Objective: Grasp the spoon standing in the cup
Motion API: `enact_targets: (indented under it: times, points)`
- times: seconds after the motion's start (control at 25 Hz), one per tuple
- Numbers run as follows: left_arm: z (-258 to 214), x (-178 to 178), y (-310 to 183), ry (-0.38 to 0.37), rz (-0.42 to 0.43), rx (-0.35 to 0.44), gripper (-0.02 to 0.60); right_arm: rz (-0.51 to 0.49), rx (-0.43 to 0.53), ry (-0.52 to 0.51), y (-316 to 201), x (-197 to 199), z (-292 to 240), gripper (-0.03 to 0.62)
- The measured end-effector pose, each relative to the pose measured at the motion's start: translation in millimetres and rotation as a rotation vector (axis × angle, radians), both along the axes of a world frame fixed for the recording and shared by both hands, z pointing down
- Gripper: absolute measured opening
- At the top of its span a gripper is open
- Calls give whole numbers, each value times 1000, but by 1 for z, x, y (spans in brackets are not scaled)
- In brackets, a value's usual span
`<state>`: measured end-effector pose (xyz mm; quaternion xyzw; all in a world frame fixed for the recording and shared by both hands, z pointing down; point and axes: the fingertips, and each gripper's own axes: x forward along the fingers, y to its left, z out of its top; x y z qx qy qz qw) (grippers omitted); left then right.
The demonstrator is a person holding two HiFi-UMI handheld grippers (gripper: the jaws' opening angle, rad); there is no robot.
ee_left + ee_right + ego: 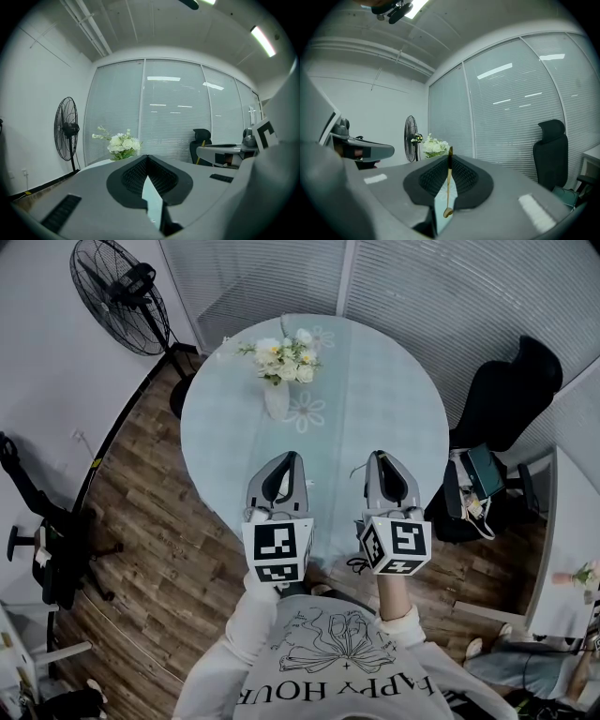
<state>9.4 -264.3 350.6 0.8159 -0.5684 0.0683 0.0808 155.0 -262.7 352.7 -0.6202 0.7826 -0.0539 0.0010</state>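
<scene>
Right hand-held gripper (450,161) pinching the thin spoon (448,187) upright, bowl downward. No cup is visible, so the grasp appears complete. Left hand-held gripper (147,161), pressed together and empty, is not needed and waits alongside above the worktop (375,381).

Head view: my right tool (381,457) hides the spoon (448,187) it pinches; forearms (239,638) cut off at 6 o'clock.

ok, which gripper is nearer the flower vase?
Left. The flower vase stands almost straight ahead of the left gripper; the right gripper is farther off, with the vase ahead and to its left.
</scene>
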Motion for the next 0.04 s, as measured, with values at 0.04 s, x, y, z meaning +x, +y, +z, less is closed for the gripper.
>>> enact_targets:
  times: [0.04]
  points:
    - [0, -1, 0, 0, 0, 0, 6, 0, -1, 0, 0, -1, 0, 32]
